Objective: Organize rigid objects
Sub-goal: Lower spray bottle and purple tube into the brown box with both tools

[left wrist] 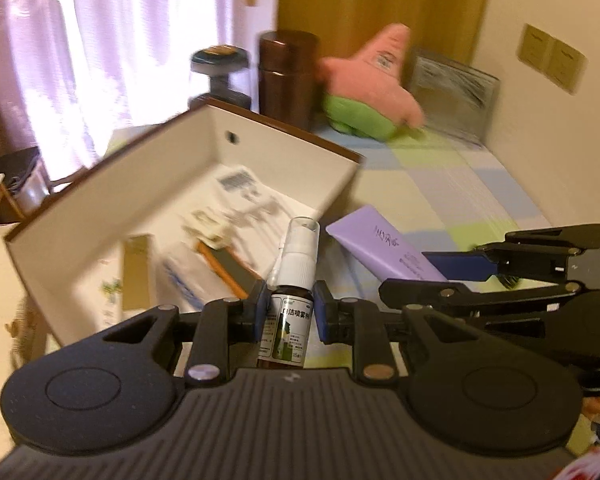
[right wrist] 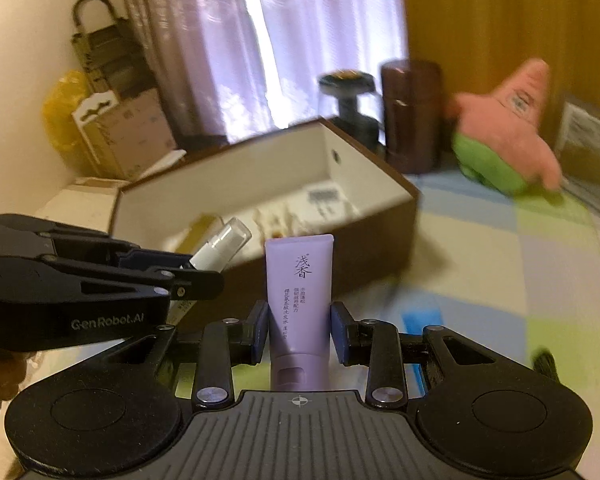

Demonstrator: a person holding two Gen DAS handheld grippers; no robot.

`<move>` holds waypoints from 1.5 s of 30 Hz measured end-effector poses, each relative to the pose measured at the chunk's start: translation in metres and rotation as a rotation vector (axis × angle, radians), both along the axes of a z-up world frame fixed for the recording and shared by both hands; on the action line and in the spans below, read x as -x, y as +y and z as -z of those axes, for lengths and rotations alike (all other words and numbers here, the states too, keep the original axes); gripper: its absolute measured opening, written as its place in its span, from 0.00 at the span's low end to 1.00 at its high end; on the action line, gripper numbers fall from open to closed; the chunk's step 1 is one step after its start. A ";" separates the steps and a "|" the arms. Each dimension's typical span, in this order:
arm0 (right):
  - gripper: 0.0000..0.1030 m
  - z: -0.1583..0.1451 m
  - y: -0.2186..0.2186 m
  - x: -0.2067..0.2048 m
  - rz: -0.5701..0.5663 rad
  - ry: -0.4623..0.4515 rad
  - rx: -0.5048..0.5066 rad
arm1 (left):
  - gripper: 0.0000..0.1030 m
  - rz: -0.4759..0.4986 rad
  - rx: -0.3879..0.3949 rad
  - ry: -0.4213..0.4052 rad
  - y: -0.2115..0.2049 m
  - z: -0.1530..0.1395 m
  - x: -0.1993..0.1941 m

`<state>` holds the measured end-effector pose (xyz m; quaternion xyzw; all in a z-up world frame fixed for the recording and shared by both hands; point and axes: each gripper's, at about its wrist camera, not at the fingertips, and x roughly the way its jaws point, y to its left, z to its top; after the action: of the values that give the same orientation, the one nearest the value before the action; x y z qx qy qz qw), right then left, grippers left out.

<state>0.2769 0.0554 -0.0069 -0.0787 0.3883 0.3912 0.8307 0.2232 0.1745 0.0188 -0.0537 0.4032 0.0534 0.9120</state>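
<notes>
My left gripper (left wrist: pixel 289 312) is shut on a small brown spray bottle (left wrist: pixel 286 320) with a white nozzle and clear cap, held just in front of an open white-lined box (left wrist: pixel 284 152). My right gripper (right wrist: pixel 300 330) is shut on a purple tube (right wrist: pixel 300 280), cap toward the camera. The tube also shows in the left wrist view (left wrist: pixel 384 248), to the right of the bottle. The bottle's clear cap (right wrist: pixel 230 240) shows in the right wrist view, by the box (right wrist: pixel 380 216). The box holds papers, a pencil and small items.
A brown cylindrical canister (left wrist: pixel 286 80), a dark knob-shaped stand (left wrist: pixel 219 76), a pink and green plush star (left wrist: pixel 374 84) and a framed picture (left wrist: pixel 452 92) stand behind the box on a pastel checked cloth (left wrist: pixel 460 184). Cardboard boxes and a yellow bag (right wrist: pixel 66 108) sit left, by curtains.
</notes>
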 end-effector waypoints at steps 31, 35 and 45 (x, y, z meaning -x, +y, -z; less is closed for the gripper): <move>0.29 0.071 0.163 -0.150 -0.066 0.079 0.127 | 0.20 -0.195 0.054 0.099 0.156 0.060 -0.134; 0.29 0.076 0.167 -0.159 -0.059 0.094 0.129 | 0.19 -0.193 0.065 0.106 0.162 0.067 -0.144; 0.29 0.083 0.171 -0.163 -0.067 0.096 0.123 | 0.25 -0.207 0.061 0.110 0.169 0.075 -0.148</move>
<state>0.4400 0.2266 -0.0896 -0.1237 0.4480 0.3977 0.7911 0.3708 0.3440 -0.0557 -0.1197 0.4463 0.1381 0.8760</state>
